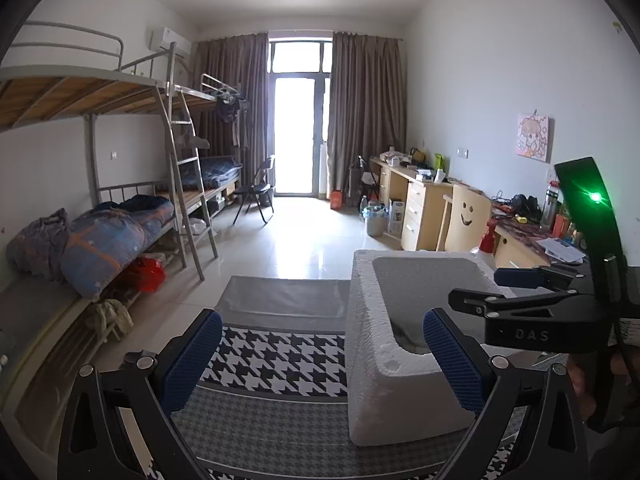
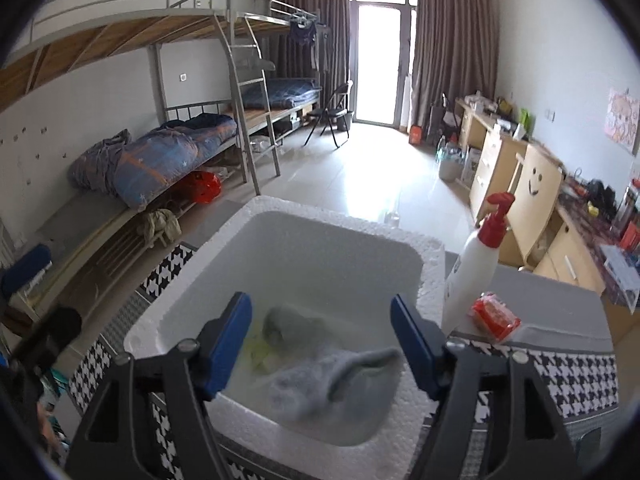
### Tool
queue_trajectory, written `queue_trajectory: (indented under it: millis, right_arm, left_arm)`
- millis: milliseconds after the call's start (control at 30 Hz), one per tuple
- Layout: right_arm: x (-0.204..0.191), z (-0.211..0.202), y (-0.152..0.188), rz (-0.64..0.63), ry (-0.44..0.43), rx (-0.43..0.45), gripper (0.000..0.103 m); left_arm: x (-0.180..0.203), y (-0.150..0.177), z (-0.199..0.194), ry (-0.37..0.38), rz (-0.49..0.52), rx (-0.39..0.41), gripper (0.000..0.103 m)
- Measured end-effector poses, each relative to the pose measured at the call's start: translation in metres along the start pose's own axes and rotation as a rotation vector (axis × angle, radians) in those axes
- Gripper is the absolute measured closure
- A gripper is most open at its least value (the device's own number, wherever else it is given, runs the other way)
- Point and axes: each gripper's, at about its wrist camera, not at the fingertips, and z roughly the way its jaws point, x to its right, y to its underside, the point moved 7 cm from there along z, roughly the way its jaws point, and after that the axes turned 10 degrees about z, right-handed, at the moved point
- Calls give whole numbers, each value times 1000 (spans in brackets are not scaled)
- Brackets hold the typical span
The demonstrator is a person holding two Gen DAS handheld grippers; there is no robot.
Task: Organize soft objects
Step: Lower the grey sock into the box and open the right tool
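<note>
A white foam box point(image 2: 332, 224) stands on a table covered with a houndstooth cloth point(image 1: 276, 360). In the right wrist view a grey sock point(image 2: 344, 376) lies in the box, partly over its near rim, with a second grey sock point(image 2: 292, 326) and a yellowish cloth point(image 2: 260, 354) behind it. My right gripper point(image 2: 322, 344) is open and empty, just above the box's near side. My left gripper point(image 1: 322, 360) is open and empty, left of the box point(image 1: 384, 360). The right gripper also shows in the left wrist view point(image 1: 520, 292) over the box.
A white spray bottle with a red top point(image 2: 476, 264) and a red packet point(image 2: 496, 316) stand on the table right of the box. Bunk beds point(image 1: 100, 216) line the left wall, desks and a wooden chair point(image 1: 464, 216) the right. A folding chair point(image 1: 256, 190) stands near the balcony door.
</note>
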Motion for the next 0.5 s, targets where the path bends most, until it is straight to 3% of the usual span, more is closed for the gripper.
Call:
queue_trajectory:
  millis: [500]
  right_arm:
    - [2, -28, 4, 9, -18, 36, 27]
  left_arm:
    - [11, -3, -20, 20, 11, 20, 2]
